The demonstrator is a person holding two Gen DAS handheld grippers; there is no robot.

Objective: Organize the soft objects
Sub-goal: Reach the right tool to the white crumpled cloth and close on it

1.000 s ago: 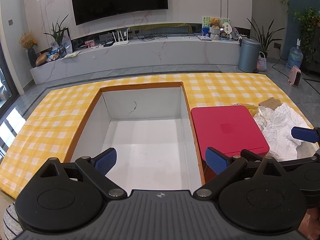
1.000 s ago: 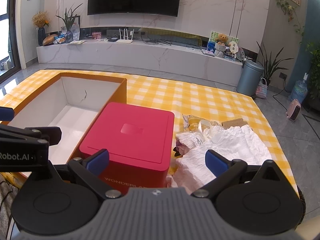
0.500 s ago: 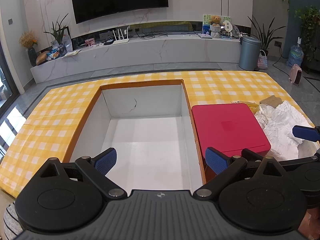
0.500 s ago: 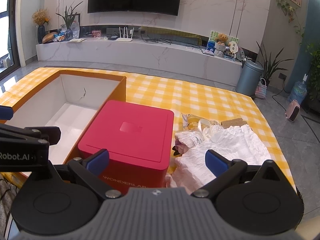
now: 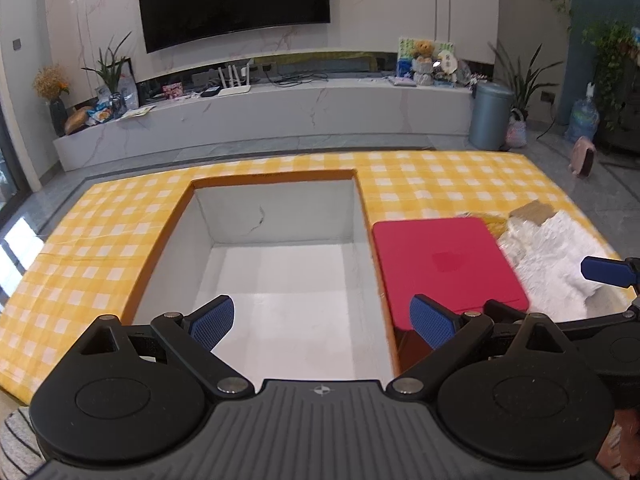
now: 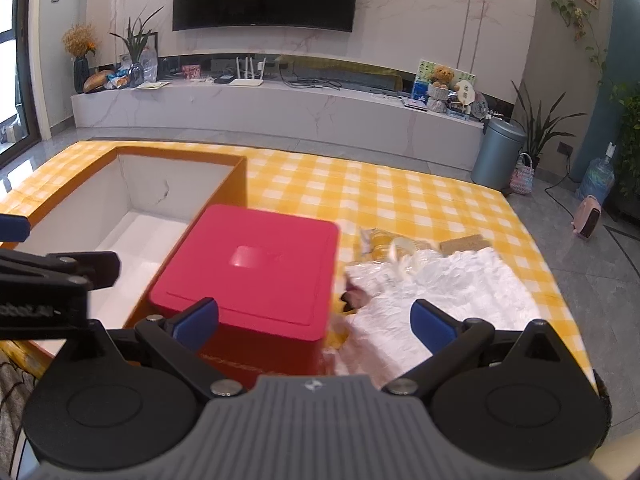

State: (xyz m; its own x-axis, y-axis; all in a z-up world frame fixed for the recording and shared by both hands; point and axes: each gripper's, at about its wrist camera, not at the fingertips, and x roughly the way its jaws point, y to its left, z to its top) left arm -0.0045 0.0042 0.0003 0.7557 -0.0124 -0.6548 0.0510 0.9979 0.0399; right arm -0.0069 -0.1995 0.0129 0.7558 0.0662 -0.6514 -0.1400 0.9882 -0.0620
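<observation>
**Ana:** Soft objects first: where are they, and what are the jaws doing?

**Ben:** Both pairs stand spread, with nothing between them. The left gripper [image 5: 322, 322] hangs over the near end of the big open box [image 5: 280, 280], which is bare inside. The right gripper [image 6: 314, 320] sits above the near edge of the red box [image 6: 256, 264], its right finger over the white crumpled pile [image 6: 440, 296]. That pile lies on the checked tablecloth [image 6: 400, 200] just right of the red box, touching or nearly touching it.

**Ana:** So which step is this?

**Ben:** The very start, I'd judge. Nothing is held, nothing is in the open box, and the red box has its lid down.

**Ana:** And next?

**Ben:** Probably the right gripper swings right and down onto the white pile, then closes on a fold. It looks limp and thin, so a deep bite into a bunched part would hold better than a nip at an edge. Smaller wrapped bits [image 6: 380, 242] and a tan block [image 6: 466, 243] lie behind it; I can't tell what they are.

**Ana:** Any writing?

**Ben:** Lettering on the red box's front face, too blurred to read. White letters on the left gripper's body at the right view's left edge, also smeared.
</observation>
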